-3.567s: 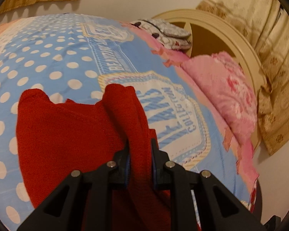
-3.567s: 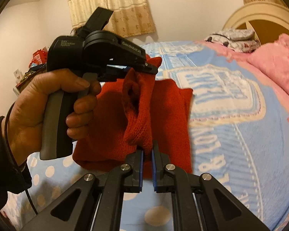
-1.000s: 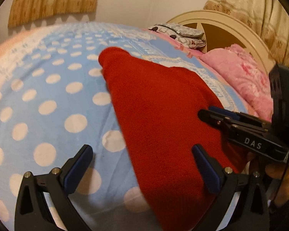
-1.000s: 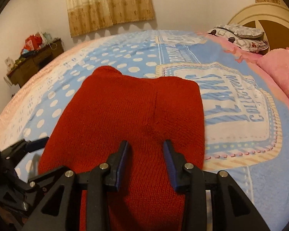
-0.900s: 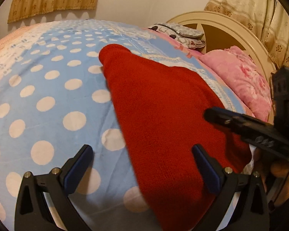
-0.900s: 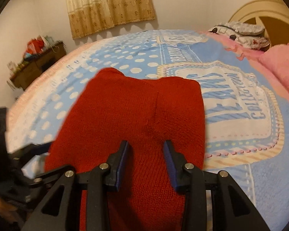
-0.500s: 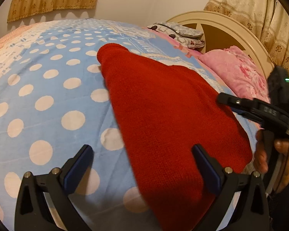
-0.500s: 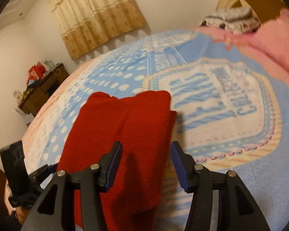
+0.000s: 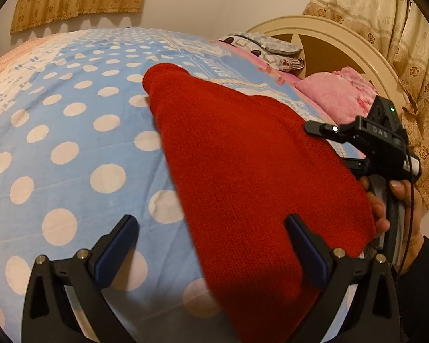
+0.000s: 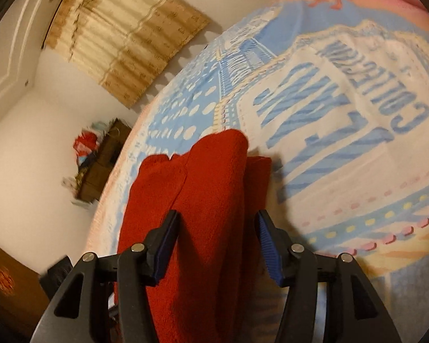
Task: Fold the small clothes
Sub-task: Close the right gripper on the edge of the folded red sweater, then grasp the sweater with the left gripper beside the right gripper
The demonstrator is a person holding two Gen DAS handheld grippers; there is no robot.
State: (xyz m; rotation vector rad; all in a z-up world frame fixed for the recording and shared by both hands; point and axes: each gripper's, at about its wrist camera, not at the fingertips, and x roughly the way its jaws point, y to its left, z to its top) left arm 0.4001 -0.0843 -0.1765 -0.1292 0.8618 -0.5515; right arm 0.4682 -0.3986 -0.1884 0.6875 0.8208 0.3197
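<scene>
Lying flat on the polka-dot bed [image 9: 71,131], the red knit garment [image 9: 243,171] looks folded into a long panel, and neither gripper has hold of it. A likely risk is that the right gripper [image 10: 216,243], tilted and straddling a raised ridge of the knit with its jaws apart, closes on only the top layer and drags the fold open. The left gripper [image 9: 211,243] is spread wide and released, low over the garment's near edge, pointing along the bed toward the headboard [image 9: 343,43]. From that view the right hand [image 9: 397,200] grips its handle upright just beside the garment's right edge.
</scene>
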